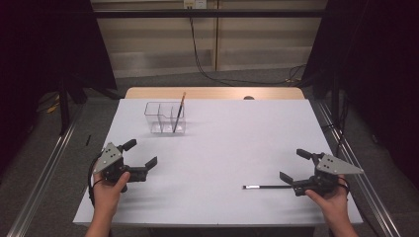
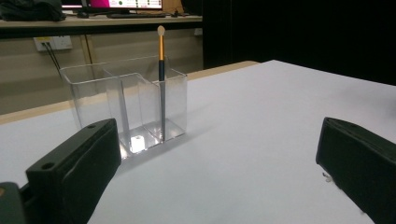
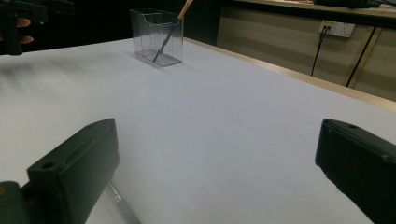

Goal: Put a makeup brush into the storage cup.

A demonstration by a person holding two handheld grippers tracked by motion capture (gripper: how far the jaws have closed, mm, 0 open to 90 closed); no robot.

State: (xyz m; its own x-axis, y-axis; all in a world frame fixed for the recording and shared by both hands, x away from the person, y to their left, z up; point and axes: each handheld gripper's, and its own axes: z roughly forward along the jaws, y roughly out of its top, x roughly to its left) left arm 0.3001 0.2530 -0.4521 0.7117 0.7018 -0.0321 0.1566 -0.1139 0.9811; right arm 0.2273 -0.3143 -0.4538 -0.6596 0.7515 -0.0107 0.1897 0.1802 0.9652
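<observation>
Seen from the high view, a white rectangular table (image 1: 222, 148) carries a clear plastic organiser box with inner dividers (image 1: 165, 118) toward its far left, and a slim brush with a dark lower shaft, orange upper handle and pale rounded tip (image 1: 178, 112) stands tilted in the box's right-hand compartment, its upper end leaning above the rim. The person's left hand (image 1: 109, 186) enters from the bottom edge, forearm angled slightly inward, and grips the left gripper (image 1: 141, 154) near the table's front left corner; its two black jaws stand wide apart with nothing between them and point toward the table's centre-right. In the left gripper view the box (image 2: 126, 107) lies ahead between the spread jaws, well apart from them, with the brush (image 2: 161, 84) upright against a divider. The right hand (image 1: 330, 197) holds the right gripper (image 1: 295, 166) near the front right corner, jaws likewise spread wide and empty, aimed leftward across the table. A thin dark pencil-like stick with a pale tip (image 1: 267, 187) lies flat on the table just beside the nearer jaw of this gripper; whether it touches that jaw cannot be told. In the right gripper view part of this stick (image 3: 122, 204) shows by the left-hand jaw, and the box (image 3: 156, 37) stands far off.
</observation>
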